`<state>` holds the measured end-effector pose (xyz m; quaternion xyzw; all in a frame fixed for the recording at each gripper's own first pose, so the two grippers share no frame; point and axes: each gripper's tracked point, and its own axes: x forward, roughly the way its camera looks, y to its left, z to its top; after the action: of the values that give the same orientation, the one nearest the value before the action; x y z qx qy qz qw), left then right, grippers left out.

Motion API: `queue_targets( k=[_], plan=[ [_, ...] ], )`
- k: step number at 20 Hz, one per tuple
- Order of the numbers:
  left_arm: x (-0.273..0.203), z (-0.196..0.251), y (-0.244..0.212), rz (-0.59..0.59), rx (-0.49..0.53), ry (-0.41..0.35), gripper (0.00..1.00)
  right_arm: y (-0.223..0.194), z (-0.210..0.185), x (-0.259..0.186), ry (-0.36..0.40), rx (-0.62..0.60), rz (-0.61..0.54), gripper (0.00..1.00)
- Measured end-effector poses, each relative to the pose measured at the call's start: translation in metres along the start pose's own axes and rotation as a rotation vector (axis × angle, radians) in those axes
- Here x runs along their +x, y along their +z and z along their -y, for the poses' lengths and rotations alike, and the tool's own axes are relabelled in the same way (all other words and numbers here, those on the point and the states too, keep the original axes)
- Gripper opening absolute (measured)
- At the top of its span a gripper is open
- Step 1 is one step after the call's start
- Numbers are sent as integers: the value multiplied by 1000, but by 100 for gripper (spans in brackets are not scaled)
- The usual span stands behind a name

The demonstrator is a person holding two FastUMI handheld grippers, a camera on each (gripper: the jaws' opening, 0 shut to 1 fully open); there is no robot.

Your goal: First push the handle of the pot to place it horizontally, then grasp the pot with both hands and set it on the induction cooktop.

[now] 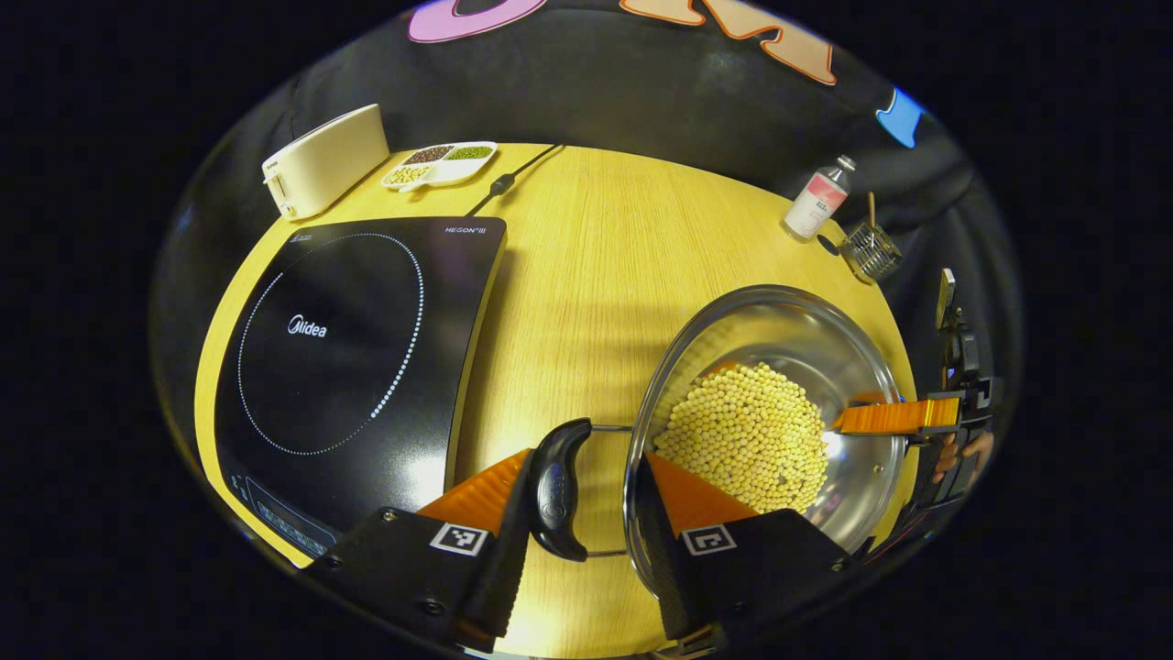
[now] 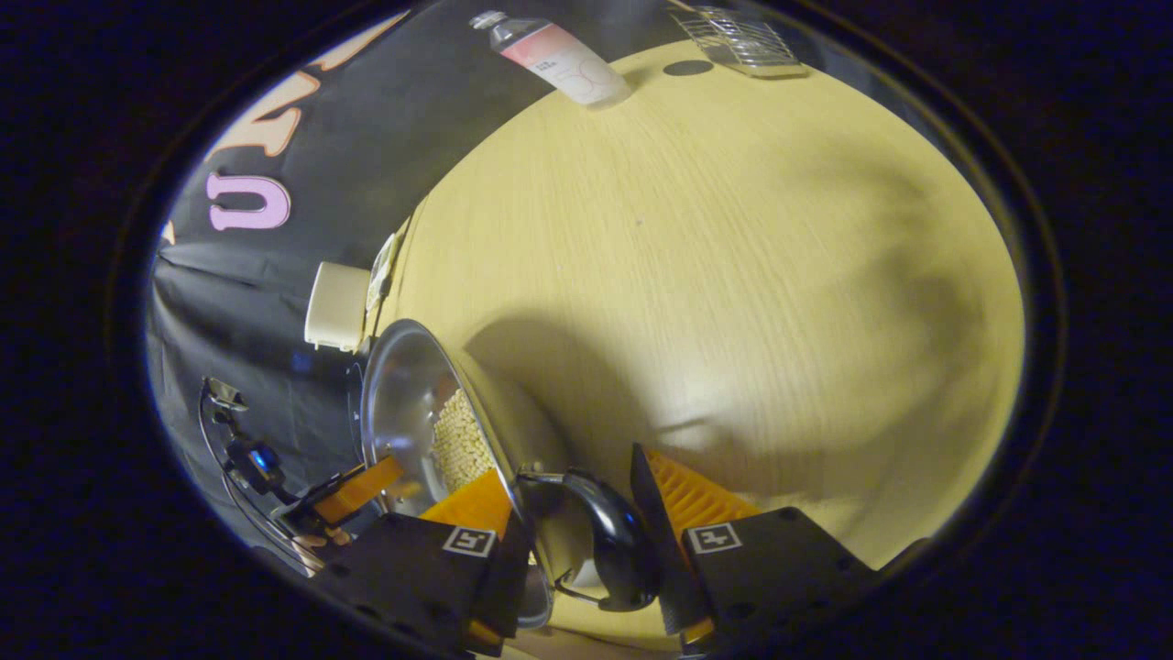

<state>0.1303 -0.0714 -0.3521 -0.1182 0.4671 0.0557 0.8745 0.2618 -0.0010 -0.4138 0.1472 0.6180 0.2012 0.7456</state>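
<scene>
Wood-grain table in a black-draped booth: steel pot of pale beans sits right of the induction cooktop, table showing between them, not yet moved over. L gripper straddles the pot's near-side black handle and rim, one finger outside the handle, the other inside the pot wall; jaws spread, not visibly pinching. R gripper does likewise at the opposite handle, jaws parted w/ one finger inside the rim and one beyond the handle. From the left gripper view the R gripper shows reaching over the far rim, so the two stand across the pot from each other. Both handles appear to lie flat, so the push step looks done. Coming move likely turns on this: cooktop lies to the pot's left, on the L gripper's side, so after both close the carry goes leftward, L leading. Toaster, divided dish, bottle and wire basket line the far edge, well clear
</scene>
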Motion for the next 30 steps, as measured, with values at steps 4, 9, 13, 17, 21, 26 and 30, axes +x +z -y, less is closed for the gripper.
queue_targets(
  k=[4, 9, 13, 17, 21, 26, 30],
  plan=[
    [0, -1, 2, 3, -6, 13, 59, 1, 4, -6, -75, -54, 46, 57],
    [-9, 3, -16, -37, -49, 3, 58, -9, 9, -19, -144, -117, 64, 54],
    [-28, 9, -20, -34, -34, -5, 58, -24, 8, -45, -156, -103, 86, 48],
    [-55, 11, -21, -36, 4, -13, 58, -44, 1, -70, -157, -68, 96, 48],
    [-76, 7, -24, -57, 0, -50, 58, -61, -14, -88, -175, -60, 123, 48],
    [-94, -28, -8, -39, 55, -71, 58, -80, -54, -88, -180, -22, 176, 48],
    [-110, -70, 13, -21, 105, -102, 58, -98, -103, -80, -184, 11, 220, 48]
  ],
)
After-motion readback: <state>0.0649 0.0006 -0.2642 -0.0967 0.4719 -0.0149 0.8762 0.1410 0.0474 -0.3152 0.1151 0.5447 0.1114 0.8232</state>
